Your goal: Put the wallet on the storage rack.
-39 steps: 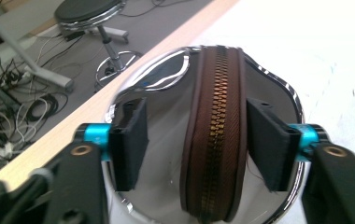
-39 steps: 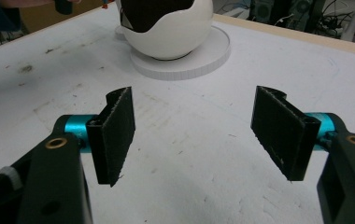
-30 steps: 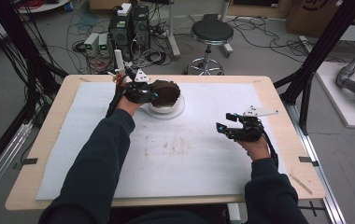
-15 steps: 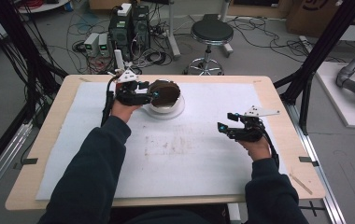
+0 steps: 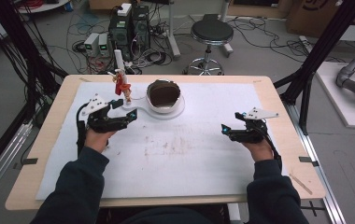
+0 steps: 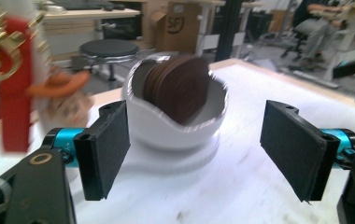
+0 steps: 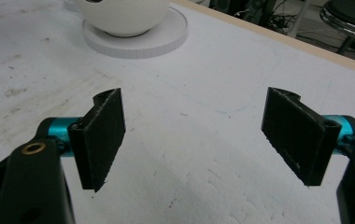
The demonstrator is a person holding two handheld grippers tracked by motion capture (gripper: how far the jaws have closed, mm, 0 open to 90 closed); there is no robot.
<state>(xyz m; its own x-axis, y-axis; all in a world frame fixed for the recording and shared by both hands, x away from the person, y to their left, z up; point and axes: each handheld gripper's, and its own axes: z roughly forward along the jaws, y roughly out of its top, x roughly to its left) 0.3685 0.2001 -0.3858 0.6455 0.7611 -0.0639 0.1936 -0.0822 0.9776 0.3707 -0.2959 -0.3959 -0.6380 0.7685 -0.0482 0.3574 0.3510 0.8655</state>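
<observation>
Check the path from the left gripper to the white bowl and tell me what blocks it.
Nothing visible blocks it. The left gripper is open and points at the bowl, with only bare white mat between them. The red figurine stands off to the left of that line, beside the bowl rather than in front of it.

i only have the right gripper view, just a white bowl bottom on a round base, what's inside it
Observer: The bowl holds a stack of dark brown discs, leaning on edge.
Operator: anything standing near it
Observer: Yes, a small red and gold figure stands just left of the bowl in the high view.
Operator: where's the left claw, is it open
Observer: The left claw is open, holding nothing, pointed at the bowl from short of its base.
</observation>
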